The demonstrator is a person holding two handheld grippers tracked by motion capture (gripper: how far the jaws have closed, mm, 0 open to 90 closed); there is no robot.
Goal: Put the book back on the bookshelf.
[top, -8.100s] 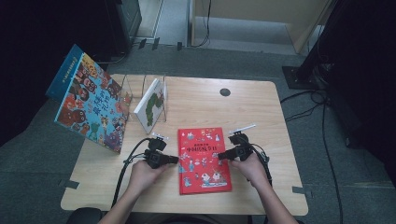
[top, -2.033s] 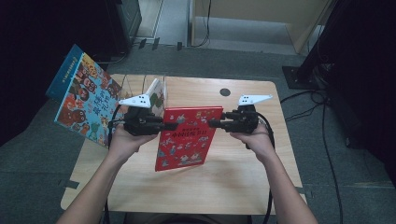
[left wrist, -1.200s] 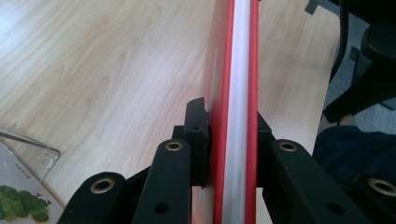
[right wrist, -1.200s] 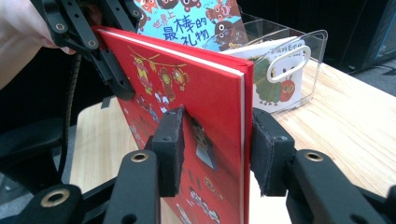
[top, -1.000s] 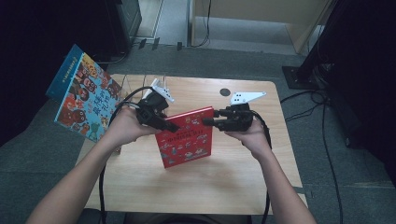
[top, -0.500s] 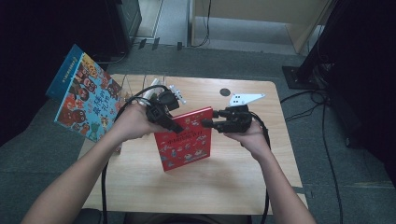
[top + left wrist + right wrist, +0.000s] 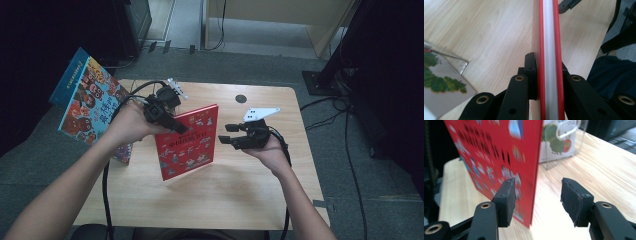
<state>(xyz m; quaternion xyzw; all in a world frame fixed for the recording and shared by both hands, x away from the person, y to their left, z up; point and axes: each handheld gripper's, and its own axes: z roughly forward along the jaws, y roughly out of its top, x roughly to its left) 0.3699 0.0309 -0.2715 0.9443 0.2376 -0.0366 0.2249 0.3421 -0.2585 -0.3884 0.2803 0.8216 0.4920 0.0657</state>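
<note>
Red book (image 7: pixel 187 140): held upright and tilted above the wooden table (image 7: pixel 250 190), near its middle; cover with small pictures faces the person; its top edge leans away toward the far side; in the left gripper view the white page block shows edge-on between two red covers (image 7: pixel 548 50).
Left gripper (image 7: pixel 172 124): clamped on the book at its upper left edge; in its own view both black jaws press flat against the red covers, one on each side; the hand (image 7: pixel 127 122) behind it is raised off the table; a black cable loops up over the wrist.
Right gripper (image 7: pixel 227 135): just beside the book's right edge, level and pointing toward it; jaws spread and have just been opening; in its own view (image 7: pixel 536 202) the book's edge stands between the two pads, touching neither that can be made out; grey three-cornered plate on top.
Right hand (image 7: pixel 267 152): under the gripper, above the table.
Big picture book (image 7: pixel 87 107): standing at the table's left edge, blue border, bright cover turned toward the person; well apart from the red book.
White book with green caterpillar picture (image 7: pixel 556 145): stands behind a clear holder (image 7: pixel 571 132) at the far left of the table; near the left gripper.
Round dark spot (image 7: pixel 241 98): on the table's far edge, right of the red book.
</note>
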